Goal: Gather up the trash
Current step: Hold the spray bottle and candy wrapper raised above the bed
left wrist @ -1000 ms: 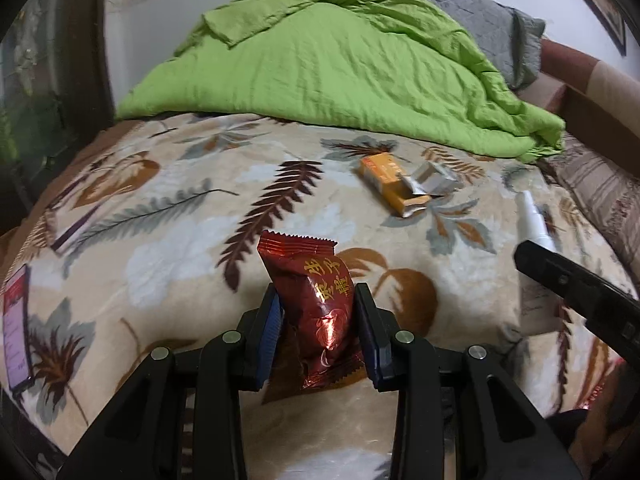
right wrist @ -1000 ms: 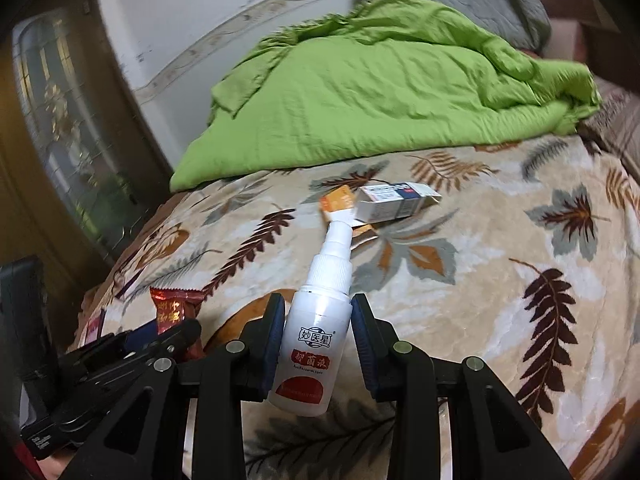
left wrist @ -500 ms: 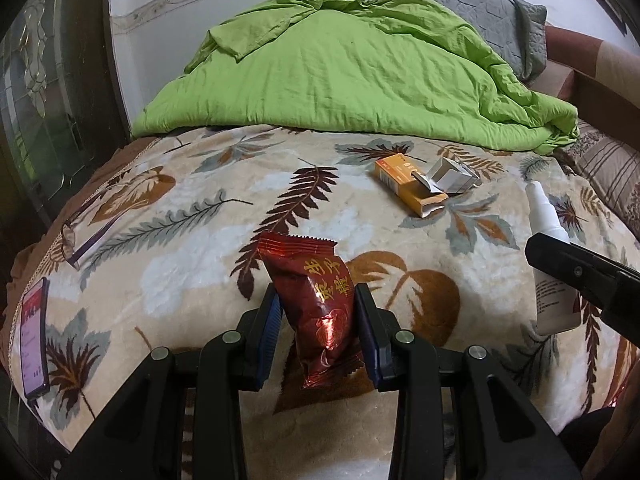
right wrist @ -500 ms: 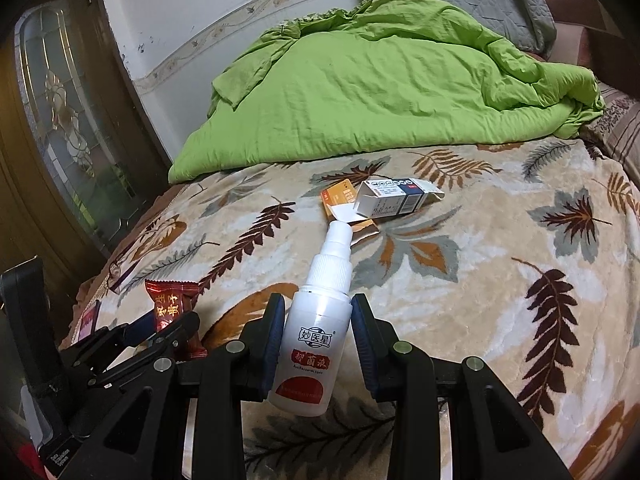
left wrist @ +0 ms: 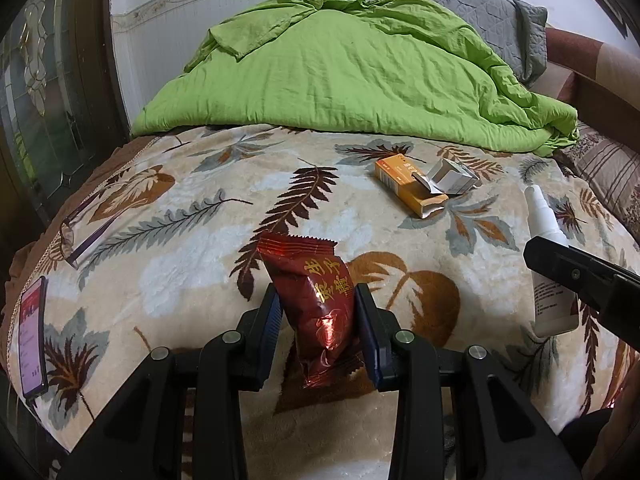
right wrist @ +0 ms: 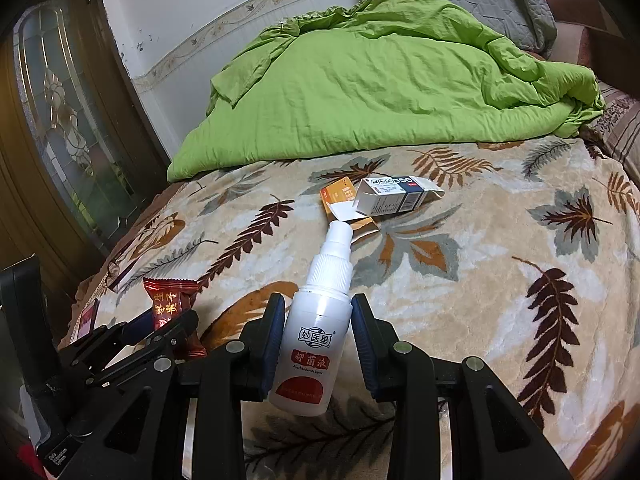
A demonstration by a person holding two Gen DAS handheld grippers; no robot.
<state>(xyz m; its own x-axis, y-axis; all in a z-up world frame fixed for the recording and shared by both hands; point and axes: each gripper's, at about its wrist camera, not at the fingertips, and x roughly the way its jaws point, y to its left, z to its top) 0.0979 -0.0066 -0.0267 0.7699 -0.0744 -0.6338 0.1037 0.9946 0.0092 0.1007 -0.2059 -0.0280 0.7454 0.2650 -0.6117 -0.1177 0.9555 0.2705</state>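
Observation:
My left gripper (left wrist: 316, 312) is shut on a dark red snack wrapper (left wrist: 316, 296) and holds it above the leaf-patterned bed blanket (left wrist: 192, 248). My right gripper (right wrist: 318, 320) is shut on a white spray bottle (right wrist: 316, 344), nozzle pointing away. The bottle also shows at the right of the left wrist view (left wrist: 548, 264); the wrapper shows at the left of the right wrist view (right wrist: 172, 308). An opened orange box (left wrist: 408, 184) and an opened white box (right wrist: 396, 196) lie together on the blanket further in.
A green duvet (left wrist: 352, 72) is heaped at the far side with a grey pillow (left wrist: 480, 8) behind. A phone (left wrist: 30, 316) and glasses (left wrist: 80, 228) lie near the blanket's left edge. A dark wooden door (right wrist: 60, 120) stands left.
Both grippers have drawn back and up from the bed with their items, so more of the blanket and duvet shows. The boxes have not moved.

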